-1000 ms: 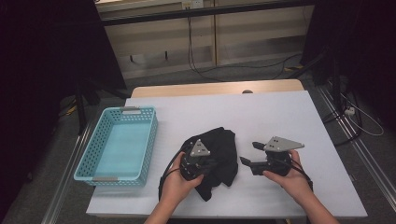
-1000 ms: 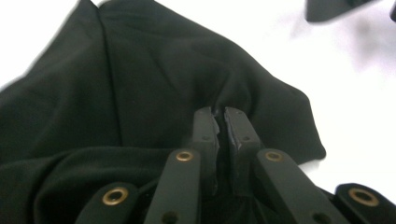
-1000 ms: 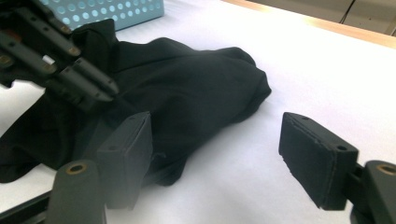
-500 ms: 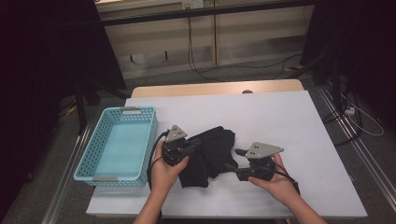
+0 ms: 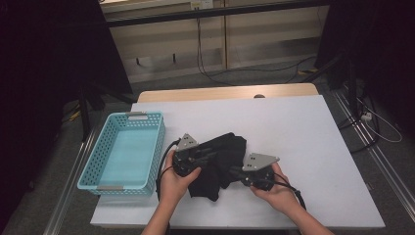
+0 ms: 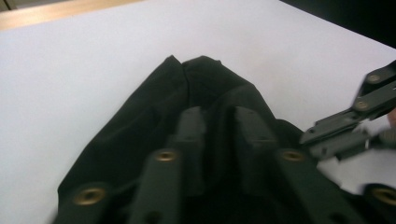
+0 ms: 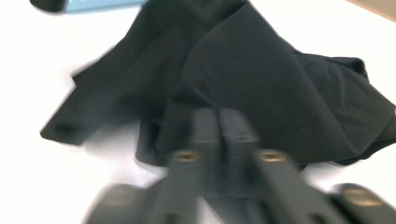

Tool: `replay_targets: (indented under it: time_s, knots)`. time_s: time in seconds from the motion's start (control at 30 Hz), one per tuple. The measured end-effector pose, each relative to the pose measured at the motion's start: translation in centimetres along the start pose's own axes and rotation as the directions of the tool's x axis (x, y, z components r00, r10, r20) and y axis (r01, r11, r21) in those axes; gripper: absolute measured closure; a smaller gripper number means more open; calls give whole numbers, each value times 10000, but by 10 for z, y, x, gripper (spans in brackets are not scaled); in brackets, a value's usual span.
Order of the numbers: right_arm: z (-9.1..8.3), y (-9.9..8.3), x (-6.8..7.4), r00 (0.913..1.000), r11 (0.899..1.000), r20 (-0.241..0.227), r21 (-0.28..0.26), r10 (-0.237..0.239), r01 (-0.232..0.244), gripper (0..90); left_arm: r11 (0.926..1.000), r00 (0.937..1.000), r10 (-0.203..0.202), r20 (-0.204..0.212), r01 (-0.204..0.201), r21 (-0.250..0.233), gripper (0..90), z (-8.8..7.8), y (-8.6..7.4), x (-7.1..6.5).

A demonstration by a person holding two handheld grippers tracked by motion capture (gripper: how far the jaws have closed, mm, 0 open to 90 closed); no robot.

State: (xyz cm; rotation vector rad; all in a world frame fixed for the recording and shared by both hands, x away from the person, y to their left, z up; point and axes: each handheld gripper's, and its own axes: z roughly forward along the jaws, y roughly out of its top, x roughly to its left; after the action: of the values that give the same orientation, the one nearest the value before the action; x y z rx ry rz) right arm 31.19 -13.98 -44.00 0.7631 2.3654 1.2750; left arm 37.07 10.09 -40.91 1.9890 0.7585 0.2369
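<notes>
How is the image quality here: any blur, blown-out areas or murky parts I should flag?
High view: sharp, table evenly lit, surroundings dark. Left gripper view: black cloth loses detail, jaws soft, the other gripper's edge smeared. Right gripper view: overall motion blur, white tabletop blown out, own jaws up close out of focus, basket a blue smudge.

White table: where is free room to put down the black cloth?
The table is bare right of the black cloth and along the far edge. The blue basket is empty too. The near middle is crowded: both hands and the cloth.
</notes>
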Motion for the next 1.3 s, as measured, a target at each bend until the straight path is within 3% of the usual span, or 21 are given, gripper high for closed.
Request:
replay_targets:
  time_s: [0.07,0.1,0.2,0.27,0.33,0.37,0.4,0.43,0.47,0.5,0.57,0.6,0.67,0.8,0.9,0.93,1.0,1.03,1.1,1.17,1.3]
  knots:
    - [-2,0,-2,10000,9999,14,-113,98,-98,900,9999,10000,66,-73,-66,-85,559,0,0,0]
    - [-5,1,-5,9995,9996,243,-201,178,-173,900,9997,9999,89,-132,-92,-226,559,-1,1,-1]
    - [-20,-3,-29,9906,9938,872,-446,1055,-1019,900,9990,10000,18,-66,-21,-454,379,-5,2,-1]
    - [-24,-5,-35,9874,9920,1023,-487,1206,-1161,900,9989,10000,52,-29,-54,-461,357,-7,3,-2]
    - [-33,-10,-47,9781,9858,1284,-579,1638,-1574,900,9988,9998,184,-81,-188,-455,332,-10,4,-2]
    - [-42,-16,-59,9686,9806,1555,-611,1939,-1865,900,9988,9997,205,-91,-209,-449,314,-11,4,-2]
    - [-42,-16,-59,9686,9806,1555,-611,1939,-1865,900,9986,9997,225,-108,-230,-478,314,-12,5,-1]
    - [-46,-20,-65,9625,9766,1677,-647,2133,-2051,900,9983,9996,238,-135,-245,-537,307,-14,5,-1]
    - [-54,-27,-75,9484,9696,2017,-622,2446,-2368,900,9982,9996,261,-146,-269,-545,294,-14,6,-1]
    - [-54,-27,-75,9484,9696,2017,-622,2446,-2368,900,9981,9995,267,-162,-276,-549,294,-15,6,-1]
    - [-65,-37,-90,9203,9540,2516,-618,2994,-2935,900,9979,9992,346,-204,-357,-544,281,-18,7,0]
    - [-65,-37,-90,9203,9540,2516,-618,2994,-2935,900,9979,9992,346,-204,-357,-544,281,-18,7,0]
    - [-72,-44,-98,8996,9456,2932,-648,3235,-3189,900,9979,9990,376,-241,-388,-511,277,-18,7,1]
    - [-82,-55,-107,8744,9424,3610,-430,3242,-3317,900,9982,9988,373,-327,-387,-450,269,-19,5,4]
    - [-83,-55,-104,8951,9560,3396,-525,2888,-2885,873,9979,9981,471,-406,-488,-422,255,-18,5,4]
    - [-83,-55,-104,8951,9560,3396,-525,2888,-2885,873,9979,9981,471,-406,-488,-422,252,-18,5,4]
    - [-80,-52,-96,9098,9651,3275,-280,2549,-2603,757,9980,9981,487,-387,-502,-390,250,-18,5,4]
    - [-78,-48,-88,9221,9748,3209,-172,2161,-2225,654,9979,9979,503,-397,-518,-377,243,-17,5,5]
    - [-77,-46,-85,9240,9764,3196,-199,2100,-2150,598,9978,9975,556,-439,-571,-337,239,-17,5,5]
    - [-77,-40,-75,9346,9799,2959,-327,1974,-1966,501,9977,9973,592,-444,-606,-311,234,-17,5,5]
    - [-73,-31,-57,9625,9831,2013,-564,1819,-1740,465,9978,9970,612,-465,-623,-239,227,-17,4,6]
